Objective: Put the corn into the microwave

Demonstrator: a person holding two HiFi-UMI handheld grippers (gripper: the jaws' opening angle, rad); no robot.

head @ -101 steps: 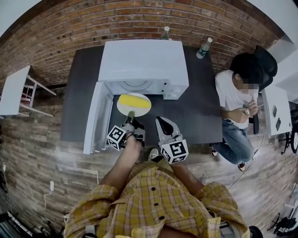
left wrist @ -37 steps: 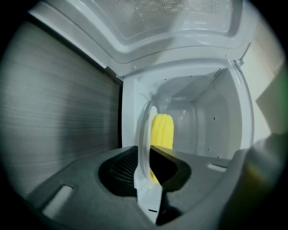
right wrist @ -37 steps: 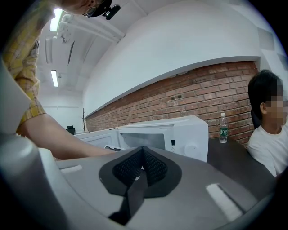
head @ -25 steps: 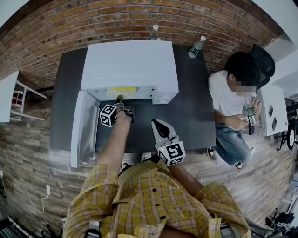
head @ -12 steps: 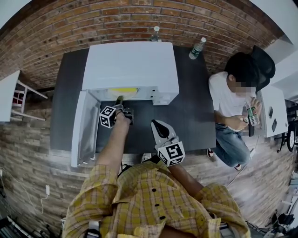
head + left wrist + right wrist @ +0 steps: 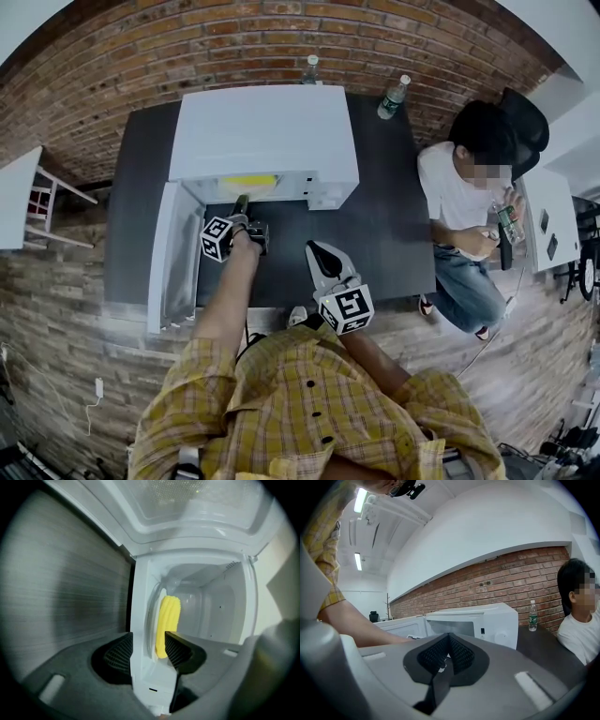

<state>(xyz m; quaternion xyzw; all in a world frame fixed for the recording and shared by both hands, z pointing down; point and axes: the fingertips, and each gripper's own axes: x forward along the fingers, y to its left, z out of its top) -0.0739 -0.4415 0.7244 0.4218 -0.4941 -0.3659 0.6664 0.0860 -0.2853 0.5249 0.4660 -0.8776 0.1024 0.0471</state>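
Observation:
The yellow corn (image 6: 249, 181) lies on a white plate inside the white microwave (image 6: 267, 122), whose door (image 6: 167, 253) swings open to the left. My left gripper (image 6: 241, 202) reaches into the oven's mouth. In the left gripper view the corn (image 6: 169, 618) rests on the plate (image 6: 153, 616) just beyond the left gripper (image 6: 146, 651). Its jaws have just been opening and press on nothing; only a white edge shows in the gap. The right gripper (image 6: 314, 248) hovers over the dark table (image 6: 384, 234), shut and empty, its pads together (image 6: 449, 656).
A person sits on a chair (image 6: 464, 187) at the table's right end. Two water bottles (image 6: 394, 96) (image 6: 310, 67) stand behind the microwave. The open door blocks the table's left side. A brick wall runs behind.
Four seconds ago the plate with the corn sat on the table before the microwave, at my left gripper; now it is inside. Over the last second neither hand has visibly moved.

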